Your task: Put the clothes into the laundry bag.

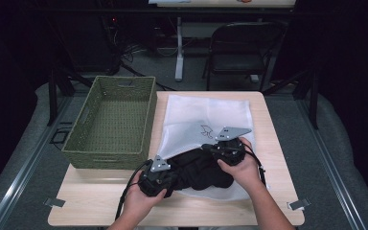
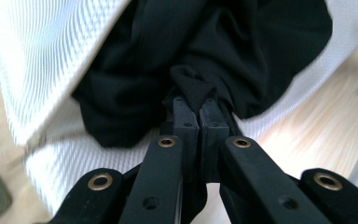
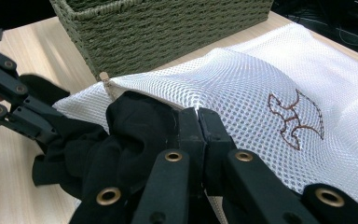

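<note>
Your left gripper (image 2: 193, 109) is clamped on a bunched fold of the black garment (image 1: 199, 170), and your right gripper (image 3: 200, 122) has its jaws pressed together on the edge of the white mesh bag (image 1: 206, 112) at its opening. The garment lies half in that opening, near the front edge of the table (image 1: 100, 201), with the bag running back toward the far edge and the green woven basket (image 1: 112, 120) beside it on the left. The main risk, as I judge it, is that your left pinch holds very little cloth: pull hard and the fold may slip free, or the bag may drag along the table with it. If the mesh edge escapes your right jaws, the opening will likely collapse over the garment. Loose cloth could also snag on the trailing cable by your left hand (image 1: 139, 201). No brand name or writing can be read; the bag bears only a small dark outlined emblem (image 3: 296, 119).
</note>
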`<control>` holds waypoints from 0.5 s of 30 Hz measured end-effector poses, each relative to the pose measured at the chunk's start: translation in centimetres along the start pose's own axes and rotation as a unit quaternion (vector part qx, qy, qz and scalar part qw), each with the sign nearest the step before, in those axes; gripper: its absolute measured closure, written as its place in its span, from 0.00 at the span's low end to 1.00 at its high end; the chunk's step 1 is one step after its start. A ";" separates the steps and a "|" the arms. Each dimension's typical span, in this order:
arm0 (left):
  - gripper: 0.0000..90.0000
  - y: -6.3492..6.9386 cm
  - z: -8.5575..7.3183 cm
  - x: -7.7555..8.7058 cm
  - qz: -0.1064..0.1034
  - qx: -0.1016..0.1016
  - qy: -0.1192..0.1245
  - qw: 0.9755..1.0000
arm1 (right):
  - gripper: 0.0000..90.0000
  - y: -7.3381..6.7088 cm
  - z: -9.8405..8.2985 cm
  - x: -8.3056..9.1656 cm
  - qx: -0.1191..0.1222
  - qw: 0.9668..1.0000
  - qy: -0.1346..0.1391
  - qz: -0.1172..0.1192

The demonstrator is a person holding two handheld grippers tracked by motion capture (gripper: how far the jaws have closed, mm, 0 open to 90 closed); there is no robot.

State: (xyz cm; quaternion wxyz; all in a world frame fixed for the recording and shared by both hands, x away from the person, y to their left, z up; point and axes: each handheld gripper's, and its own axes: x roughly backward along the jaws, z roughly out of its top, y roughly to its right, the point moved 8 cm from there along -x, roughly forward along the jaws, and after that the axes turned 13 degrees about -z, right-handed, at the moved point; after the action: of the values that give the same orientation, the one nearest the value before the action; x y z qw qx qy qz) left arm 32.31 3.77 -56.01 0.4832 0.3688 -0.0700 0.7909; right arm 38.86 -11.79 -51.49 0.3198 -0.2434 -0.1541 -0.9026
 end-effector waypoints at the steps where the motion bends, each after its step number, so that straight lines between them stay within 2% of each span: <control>1: 0.98 0.1 0.4 -0.1 -0.001 -0.001 0.004 1.000 | 0.99 0.0 0.0 0.0 0.000 1.000 0.000 0.001; 5: 0.98 0.2 1.9 -0.6 -0.005 -0.005 0.013 1.000 | 0.99 0.0 0.0 0.0 -0.001 1.000 0.000 0.002; 7: 0.98 0.2 2.4 -1.1 -0.013 0.003 0.018 1.000 | 0.99 -0.1 0.0 0.0 -0.002 1.000 0.000 0.004; 15: 0.97 0.1 3.8 -2.8 -0.016 0.002 0.030 0.999 | 0.99 -0.3 0.0 -0.1 -0.002 1.000 -0.001 0.006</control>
State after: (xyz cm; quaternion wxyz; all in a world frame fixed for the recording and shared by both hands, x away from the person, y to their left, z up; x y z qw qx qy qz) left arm 34.96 -0.05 -55.13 0.4974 0.3469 -0.0481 0.7937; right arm 38.71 -11.47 -51.57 0.3251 -0.2454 -0.1512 -0.9007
